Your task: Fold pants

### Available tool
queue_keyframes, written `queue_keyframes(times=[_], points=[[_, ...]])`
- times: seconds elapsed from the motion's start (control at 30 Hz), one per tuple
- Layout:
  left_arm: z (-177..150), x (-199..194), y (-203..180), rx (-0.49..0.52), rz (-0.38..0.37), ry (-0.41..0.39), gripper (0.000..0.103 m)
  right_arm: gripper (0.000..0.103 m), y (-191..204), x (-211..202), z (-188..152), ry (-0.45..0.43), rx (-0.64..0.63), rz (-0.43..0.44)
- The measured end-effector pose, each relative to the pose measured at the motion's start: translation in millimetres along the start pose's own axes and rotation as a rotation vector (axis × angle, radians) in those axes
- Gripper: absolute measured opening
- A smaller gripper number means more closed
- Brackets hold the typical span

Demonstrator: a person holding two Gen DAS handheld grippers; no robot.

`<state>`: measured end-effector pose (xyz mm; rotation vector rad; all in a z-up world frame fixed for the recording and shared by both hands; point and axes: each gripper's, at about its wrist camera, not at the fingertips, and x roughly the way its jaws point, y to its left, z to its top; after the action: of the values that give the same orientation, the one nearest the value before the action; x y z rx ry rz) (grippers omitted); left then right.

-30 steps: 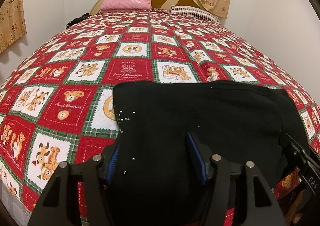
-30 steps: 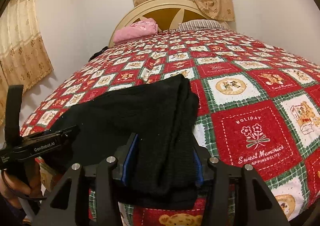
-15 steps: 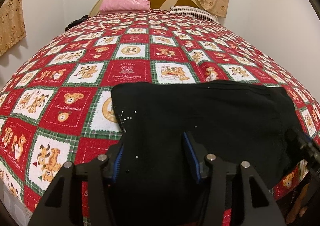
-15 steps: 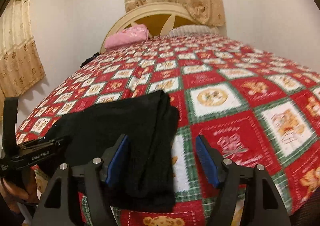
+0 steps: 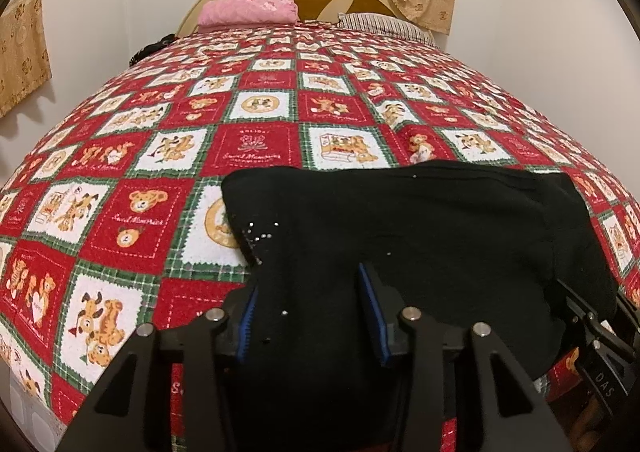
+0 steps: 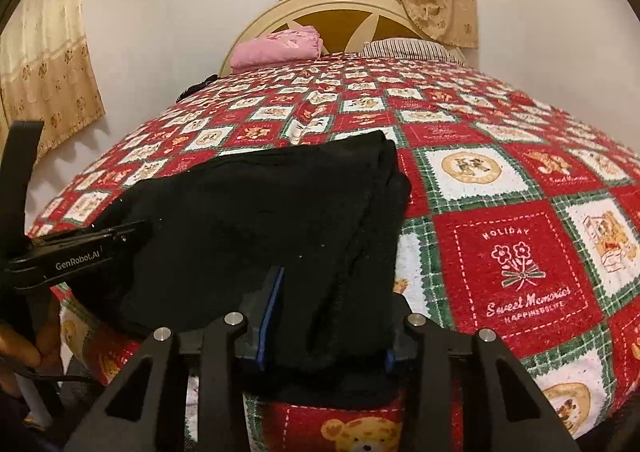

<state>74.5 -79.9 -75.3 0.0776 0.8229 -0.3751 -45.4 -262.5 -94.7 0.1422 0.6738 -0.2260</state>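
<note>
Clearly, "GenRobot.AI" reads on our left claw (image 6: 80,252); its jaws have just been closing and now pinch the pants (image 5: 400,244) near their left edge. One pair, black and folded, lies at the near edge of the bed (image 5: 260,107). Our right claw (image 6: 328,316), also just closing, grips the right edge. One quilt square says "Holiday Sweet Memories".

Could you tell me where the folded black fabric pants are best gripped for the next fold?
Grip the folded black fabric pants at the near edge, one gripper toward each end, coming from the bed's foot. That edge overhangs the quilt, so the jaws can straddle it; the left gripper and right gripper already do.
</note>
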Motion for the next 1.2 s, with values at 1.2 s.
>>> queue_keyframes(times=[1.2], points=[[28.1,-26.1,12.4,-0.044,-0.055,-0.078,0.019,0.033,26.8,-23.2,43.5,-0.055,-0.053,-0.013]])
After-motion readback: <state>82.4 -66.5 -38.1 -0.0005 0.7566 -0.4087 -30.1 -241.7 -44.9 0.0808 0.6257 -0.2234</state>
